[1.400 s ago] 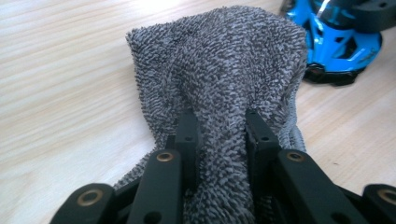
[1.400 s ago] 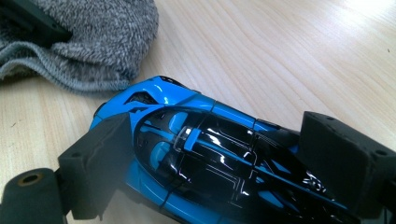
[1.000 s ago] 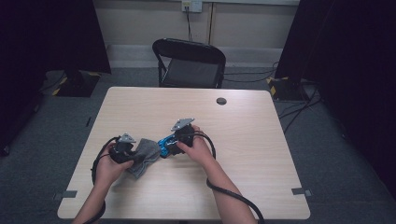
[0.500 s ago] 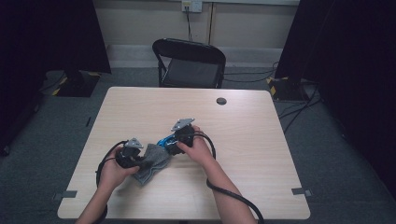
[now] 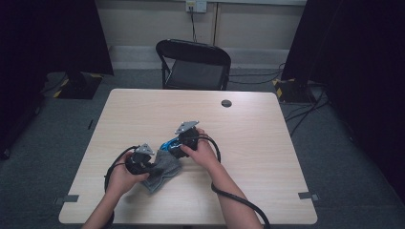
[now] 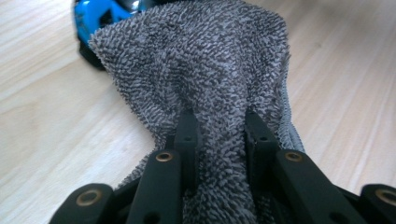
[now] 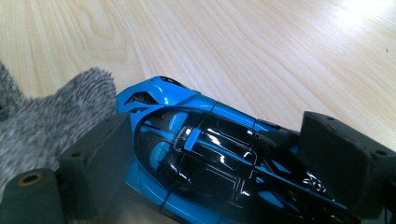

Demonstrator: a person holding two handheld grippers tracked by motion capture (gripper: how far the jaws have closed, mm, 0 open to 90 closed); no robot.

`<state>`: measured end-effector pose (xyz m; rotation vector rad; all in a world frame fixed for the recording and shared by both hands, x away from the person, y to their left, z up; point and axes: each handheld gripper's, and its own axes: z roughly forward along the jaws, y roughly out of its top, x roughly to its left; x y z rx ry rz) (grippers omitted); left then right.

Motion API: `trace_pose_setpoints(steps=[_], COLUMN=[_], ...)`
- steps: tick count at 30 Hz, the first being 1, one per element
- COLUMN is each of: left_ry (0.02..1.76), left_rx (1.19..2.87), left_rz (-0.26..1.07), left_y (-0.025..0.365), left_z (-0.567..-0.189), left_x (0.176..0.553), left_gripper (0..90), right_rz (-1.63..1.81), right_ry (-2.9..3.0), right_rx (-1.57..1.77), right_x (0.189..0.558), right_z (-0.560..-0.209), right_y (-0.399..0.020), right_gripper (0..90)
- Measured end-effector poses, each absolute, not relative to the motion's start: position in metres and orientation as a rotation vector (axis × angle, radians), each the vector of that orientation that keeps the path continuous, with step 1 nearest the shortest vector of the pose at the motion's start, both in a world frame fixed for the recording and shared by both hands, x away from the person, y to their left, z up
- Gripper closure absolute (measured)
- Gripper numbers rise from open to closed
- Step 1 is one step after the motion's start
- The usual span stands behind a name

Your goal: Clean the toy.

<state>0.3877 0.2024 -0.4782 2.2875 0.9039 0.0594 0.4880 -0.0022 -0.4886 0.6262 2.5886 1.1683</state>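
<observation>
holding a blue toy car (image 7: 219, 158) across its body, the right gripper (image 5: 177, 145) is keeping its jaws spread wide with both pads pressing on the car's flanks. the car is sitting on the wooden table (image 5: 267, 157), near the middle of the half closest to the person. the left gripper (image 5: 143, 164) is pinching a grey terry cloth (image 6: 210, 79), jaws drawn narrow on a bunched fold. the cloth (image 5: 165, 171) is lying just beside the car, on its near-left side, and its free end is reaching up against the car's nose, as the right gripper view is showing (image 7: 56, 116). the car's long axis is running from the right gripper toward the cloth, nose first, so the exposed nose is facing the left gripper. judging by this layout, a wiping pass is in hand: the left hand is the nearer one to the nose, and the stroke is likely calling for travel along that long axis while the right gripper is bracing the car.
</observation>
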Motion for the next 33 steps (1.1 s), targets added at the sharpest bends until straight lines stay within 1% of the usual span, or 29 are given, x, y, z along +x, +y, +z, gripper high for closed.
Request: trace_pose_setpoints(steps=[9,11,15,21,25,33], left_ry=[0.803,0.783,0.759,0.811,0.890,1.005], left_rx=[2.311,2.297,2.292,2.255,2.208,2.137], left_rz=[-0.012,-0.049,-0.036,0.011,0.069,0.145], left_y=[0.180,0.175,0.175,0.197,0.219,0.257], left_z=[-0.477,-0.476,-0.467,-0.457,-0.453,-0.460], left_x=[0.382,0.380,0.379,0.379,0.382,0.391], left_gripper=[71.8,72.0,72.0,71.9,71.8,72.1], right_rz=[1.173,1.172,1.179,1.179,1.184,1.191], right_ry=[2.586,2.587,2.584,2.584,2.580,2.578], right_rx=[0.625,0.627,0.628,0.628,0.630,0.628], right_x=[0.488,0.488,0.488,0.488,0.487,0.487], right_z=[-0.489,-0.489,-0.489,-0.489,-0.490,-0.490], right_y=[-0.003,-0.002,-0.003,-0.003,-0.003,-0.003], right_gripper=[10.5,10.4,10.4,10.4,10.4,10.4])
